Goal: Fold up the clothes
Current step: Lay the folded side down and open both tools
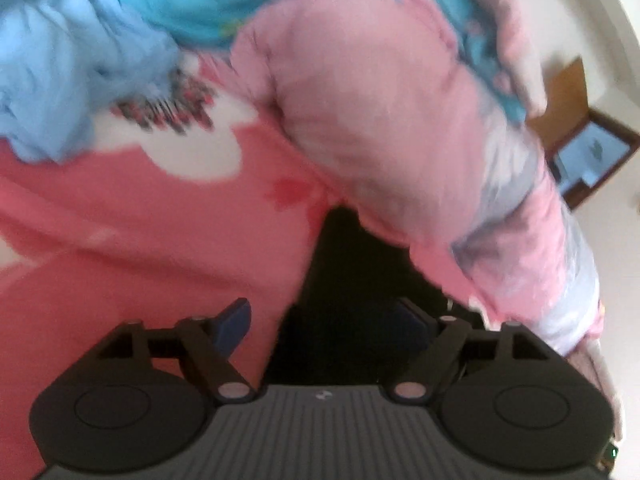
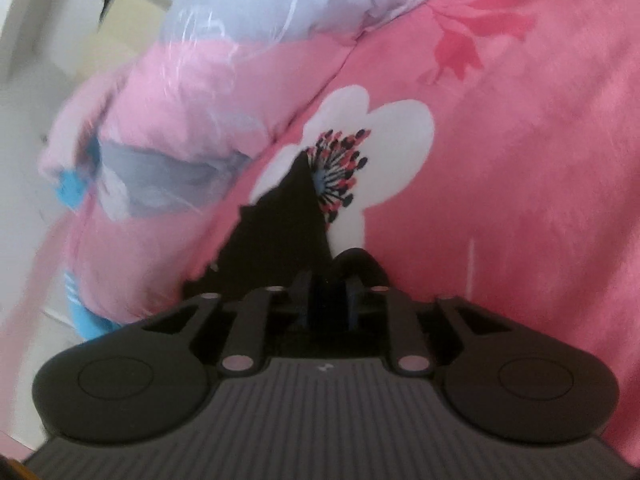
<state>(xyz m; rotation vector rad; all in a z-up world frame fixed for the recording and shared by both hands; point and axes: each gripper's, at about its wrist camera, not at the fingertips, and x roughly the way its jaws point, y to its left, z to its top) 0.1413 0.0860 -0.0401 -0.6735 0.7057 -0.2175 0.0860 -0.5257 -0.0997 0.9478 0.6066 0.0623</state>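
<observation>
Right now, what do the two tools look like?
Both look alike: black, with two round discs at the sides, thin black links with pale pink pins, and a grey ribbed middle plate. The left tool has dark blue pads. The right tool looks dark inside.

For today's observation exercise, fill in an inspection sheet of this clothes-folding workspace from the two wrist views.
Surface: pink floral bedspread.
Job's things: black garment lying ahead of both grippers; light blue garment; turquoise garment.
Clutter: pink quilt in clear plastic.
Grippers: left gripper open, nothing between its fingers; right gripper narrowly open over the black cloth, grip unclear.
Cables: nothing seen.
Surroundings: framed picture, pale floor.
</observation>
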